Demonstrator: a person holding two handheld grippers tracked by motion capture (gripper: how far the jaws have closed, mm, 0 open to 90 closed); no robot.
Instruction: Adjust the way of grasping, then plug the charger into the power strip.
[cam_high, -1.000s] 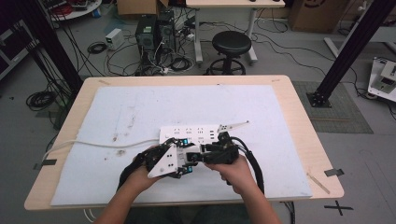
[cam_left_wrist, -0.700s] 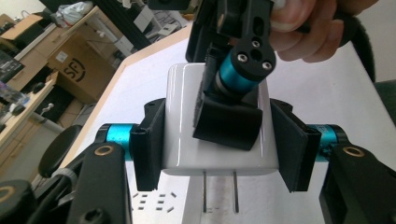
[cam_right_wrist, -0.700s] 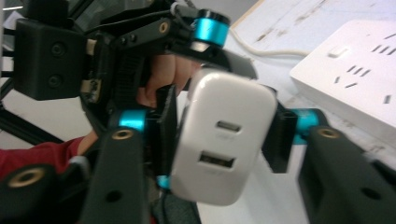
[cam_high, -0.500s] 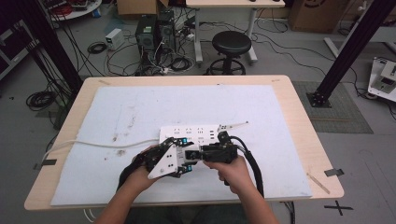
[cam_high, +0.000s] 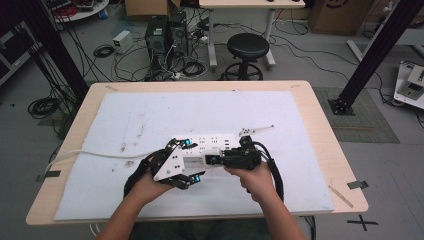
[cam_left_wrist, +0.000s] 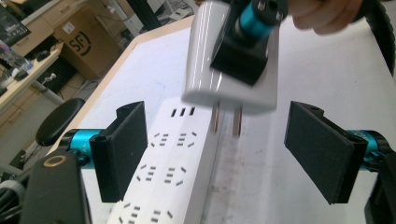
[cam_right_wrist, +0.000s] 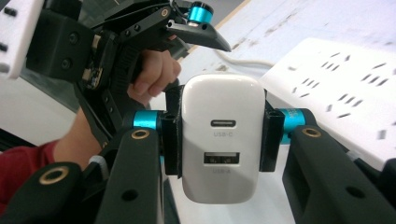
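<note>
The right gripper (cam_right_wrist: 219, 140) is clamped on a white USB charger (cam_right_wrist: 223, 140), its pads pressing the charger's two narrow sides, with the USB-C and USB-A ports facing the gripper's camera. In the left gripper view the charger (cam_left_wrist: 231, 56) hangs in the air just above the near long edge of the white power strip (cam_left_wrist: 168, 163), its two flat prongs (cam_left_wrist: 226, 122) pointing down toward the strip and the worktop (cam_left_wrist: 299, 70). The prongs have not entered any socket, so picking up looks done, while lining up and pressing in are left. The charger's long axis runs about upright, prongs low. The left gripper (cam_left_wrist: 224, 154) stands wide apart, straddling the strip without touching it. The strip lies lengthwise along the white worktop cover, its cord (cam_high: 100, 154) trailing away from the charger.
</note>
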